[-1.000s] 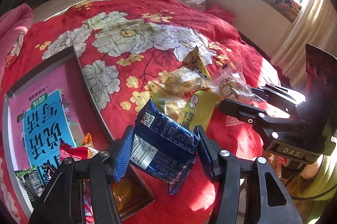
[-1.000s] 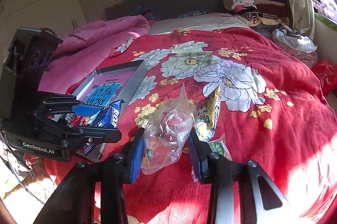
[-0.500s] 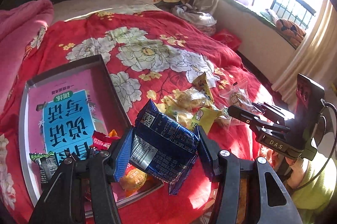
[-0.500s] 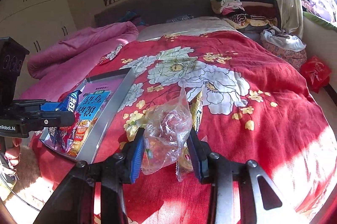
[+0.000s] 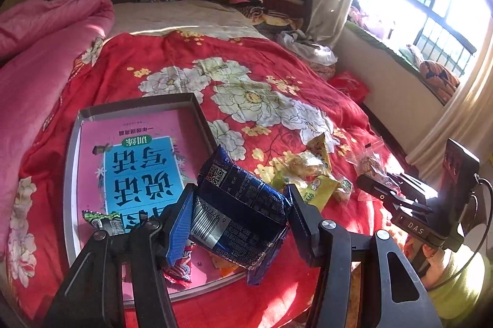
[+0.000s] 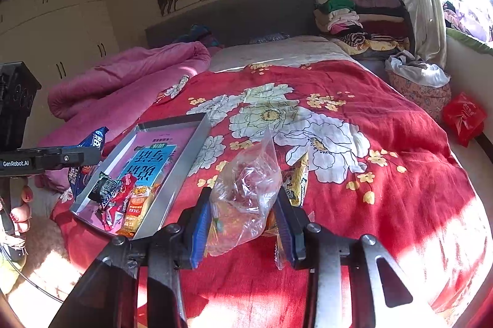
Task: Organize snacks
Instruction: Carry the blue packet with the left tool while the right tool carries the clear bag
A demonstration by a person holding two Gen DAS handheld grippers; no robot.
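While we hold the dark blue snack packet [image 5: 240, 214] pinched in our left gripper [image 5: 238, 220] above the grey tray's [image 5: 69, 174] near corner, our right gripper [image 6: 243, 220] clamps a clear plastic snack bag [image 6: 246, 192]. Other wrapped snacks [image 6: 123, 201] lie in the tray on the red floral bedspread [image 6: 385, 149].

- Bed [image 6: 385, 149] with a red floral cover.
- Grey tray [image 5: 197, 112] lies on it.
- Loose snacks [image 5: 308, 170] beside the tray.
- Pink quilt [image 6: 129, 81] at one side.
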